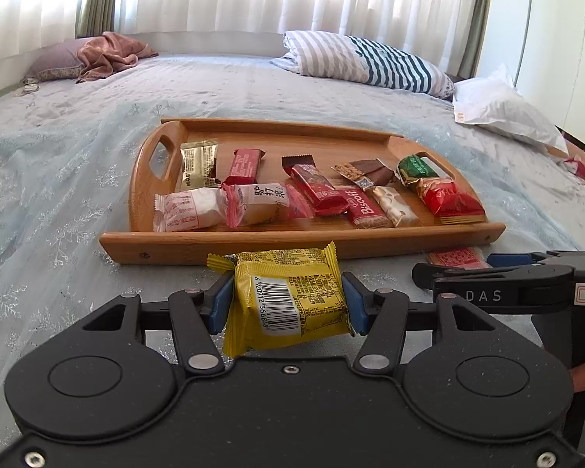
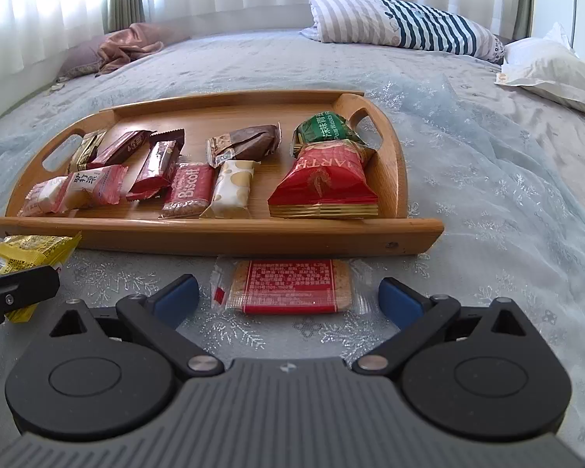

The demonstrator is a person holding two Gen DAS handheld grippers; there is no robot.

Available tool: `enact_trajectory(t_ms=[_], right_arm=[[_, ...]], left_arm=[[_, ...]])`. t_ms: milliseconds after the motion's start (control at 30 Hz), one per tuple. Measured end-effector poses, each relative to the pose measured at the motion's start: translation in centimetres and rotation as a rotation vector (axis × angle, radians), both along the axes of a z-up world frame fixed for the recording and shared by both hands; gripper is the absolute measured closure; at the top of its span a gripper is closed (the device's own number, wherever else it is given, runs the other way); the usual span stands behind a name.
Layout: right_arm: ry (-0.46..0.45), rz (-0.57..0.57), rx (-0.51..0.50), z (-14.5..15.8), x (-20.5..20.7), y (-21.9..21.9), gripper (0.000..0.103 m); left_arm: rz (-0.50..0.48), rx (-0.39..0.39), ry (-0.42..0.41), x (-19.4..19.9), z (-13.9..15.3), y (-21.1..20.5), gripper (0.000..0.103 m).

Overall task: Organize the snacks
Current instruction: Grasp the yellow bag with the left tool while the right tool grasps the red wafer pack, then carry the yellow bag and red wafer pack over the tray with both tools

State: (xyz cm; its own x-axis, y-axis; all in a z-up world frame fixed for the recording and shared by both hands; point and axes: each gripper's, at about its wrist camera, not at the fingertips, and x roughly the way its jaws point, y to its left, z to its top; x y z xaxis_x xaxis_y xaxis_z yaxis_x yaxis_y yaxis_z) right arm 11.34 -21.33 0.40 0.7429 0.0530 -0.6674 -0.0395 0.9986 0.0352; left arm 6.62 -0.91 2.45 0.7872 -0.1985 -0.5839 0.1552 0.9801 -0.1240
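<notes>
Wooden tray (image 2: 214,234): about eleven snacks stowed. Outstanding: yellow packet (image 1: 288,300), pinched in left hand-held gripper (image 1: 288,304) at tray's 6 o'clock; red wafer packet (image 2: 288,286) on bed between spread right hand-held gripper (image 2: 288,300).

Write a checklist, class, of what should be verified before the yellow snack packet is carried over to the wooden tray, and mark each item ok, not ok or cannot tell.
1. Left hand-held gripper clamps the yellow snack packet on both sides: ok.
2. Packet is lifted off the bedspread: cannot tell.
3. Near rim of the wooden tray lies straight ahead, nothing between: ok.
4. Free floor in the tray for another packet: ok, bare wood behind the rows.
5. Right hand-held gripper is open and out of the path: ok, it straddles the red cracker packet without touching.
6. All snacks are in the tray: not ok, the cracker packet lies on the bed.
</notes>
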Motion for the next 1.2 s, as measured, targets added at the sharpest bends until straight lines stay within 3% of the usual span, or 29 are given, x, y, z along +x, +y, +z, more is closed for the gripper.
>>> enact_trajectory(t_ms=[133,333,667,1200], right_arm=[[-0.03,0.004,-0.019,0.1,-0.4,0.2,0.021],[-0.058,0.003,-0.021,0.4,-1.2,0.2,0.036],[-0.062,0.051,0.014,1.4,-2.1,0.0,0.037],[-0.159,0.068,0.056,5.5,-2.0,-0.2,0.036]], left_arm=[[0.008,0.014,0.004,0.1,-0.2,0.2,0.048],[0.005,-0.001,0.006,-0.2,-0.2,0.3,0.047],[0.003,0.001,-0.008,-0.9,0.7,0.2,0.047],[0.014,-0.026,-0.066,-0.6,2.9,0.7,0.047]])
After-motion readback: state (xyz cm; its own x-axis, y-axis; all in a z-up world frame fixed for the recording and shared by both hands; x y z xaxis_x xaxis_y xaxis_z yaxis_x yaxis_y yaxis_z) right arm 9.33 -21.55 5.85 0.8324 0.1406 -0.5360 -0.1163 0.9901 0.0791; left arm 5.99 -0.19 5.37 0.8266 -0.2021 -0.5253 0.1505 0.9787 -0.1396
